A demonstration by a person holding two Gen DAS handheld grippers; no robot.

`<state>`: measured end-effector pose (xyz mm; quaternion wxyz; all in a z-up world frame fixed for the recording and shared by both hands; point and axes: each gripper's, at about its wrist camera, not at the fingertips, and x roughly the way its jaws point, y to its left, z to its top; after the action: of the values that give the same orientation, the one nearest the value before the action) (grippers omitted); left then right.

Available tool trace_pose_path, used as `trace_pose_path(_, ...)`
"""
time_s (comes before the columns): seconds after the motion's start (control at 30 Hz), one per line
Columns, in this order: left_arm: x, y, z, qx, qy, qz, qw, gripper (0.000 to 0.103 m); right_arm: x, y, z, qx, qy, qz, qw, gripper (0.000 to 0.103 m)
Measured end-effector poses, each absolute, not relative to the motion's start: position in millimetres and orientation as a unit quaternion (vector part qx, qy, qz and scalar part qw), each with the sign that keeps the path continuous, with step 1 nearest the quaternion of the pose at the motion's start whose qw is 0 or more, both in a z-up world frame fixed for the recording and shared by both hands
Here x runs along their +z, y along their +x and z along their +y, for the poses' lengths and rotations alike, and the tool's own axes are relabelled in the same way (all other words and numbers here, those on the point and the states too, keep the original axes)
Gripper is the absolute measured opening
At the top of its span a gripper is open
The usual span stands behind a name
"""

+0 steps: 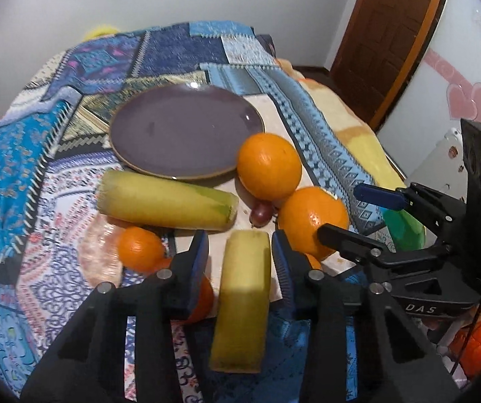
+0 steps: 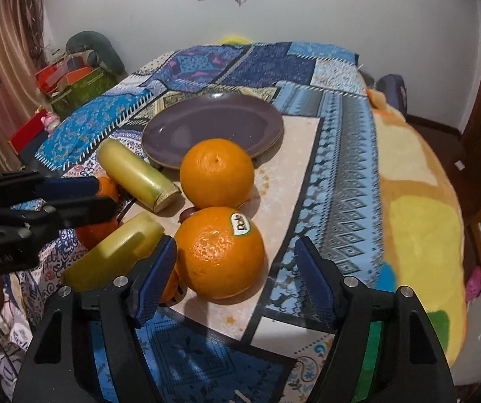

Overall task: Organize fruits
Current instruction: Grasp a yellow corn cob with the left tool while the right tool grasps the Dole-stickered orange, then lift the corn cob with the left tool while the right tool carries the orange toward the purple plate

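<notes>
The purple plate [image 1: 180, 131] is bare, so by my judgement sorting has barely begun. The left gripper [image 1: 240, 258] has its jaws released around the near banana piece [image 1: 243, 299]; the right gripper [image 2: 237, 275] jaws gape around the stickered orange [image 2: 220, 252].

A small dark-red fruit [image 1: 260, 214], perhaps a grape, lies mostly hidden between the oranges [image 1: 269, 166]; the left gripper [image 1: 240, 262] covers another orange [image 1: 201, 297].

Both grippers are black plastic with silver round screw heads. The left gripper [image 1: 239, 262] has ribbed blue pads [image 1: 200, 262]. The right gripper [image 2: 237, 278] carries white "DAS" lettering.
</notes>
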<state>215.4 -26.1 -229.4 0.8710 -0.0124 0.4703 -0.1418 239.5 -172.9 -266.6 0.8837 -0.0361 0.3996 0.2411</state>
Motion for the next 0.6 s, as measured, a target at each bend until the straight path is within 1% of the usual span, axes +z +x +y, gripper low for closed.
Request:
trace_pose_path(0.27, -250, 225, -31, -0.153, -0.009, 0.495, 0.855, 0.039, -278, 248, -167, 0.265, -0.026, 0.419, 0.868, 0.07)
trace_pose_path(0.43, -252, 225, -34, -0.156, 0.003, 0.494, 0.855, 0.039, -283, 249, -168, 0.27, -0.01, 0.424, 0.864, 0.07)
trace_pose_path(0.5, -252, 224, -36, -0.157, 0.006, 0.496, 0.854, 0.039, -282, 250, -171, 0.277, -0.006, 0.424, 0.862, 0.064)
trace_pose_path(0.6, -251, 224, -37, -0.159, 0.012, 0.501, 0.85, 0.039, -279, 246, -171, 0.27, -0.016, 0.423, 0.865, 0.064)
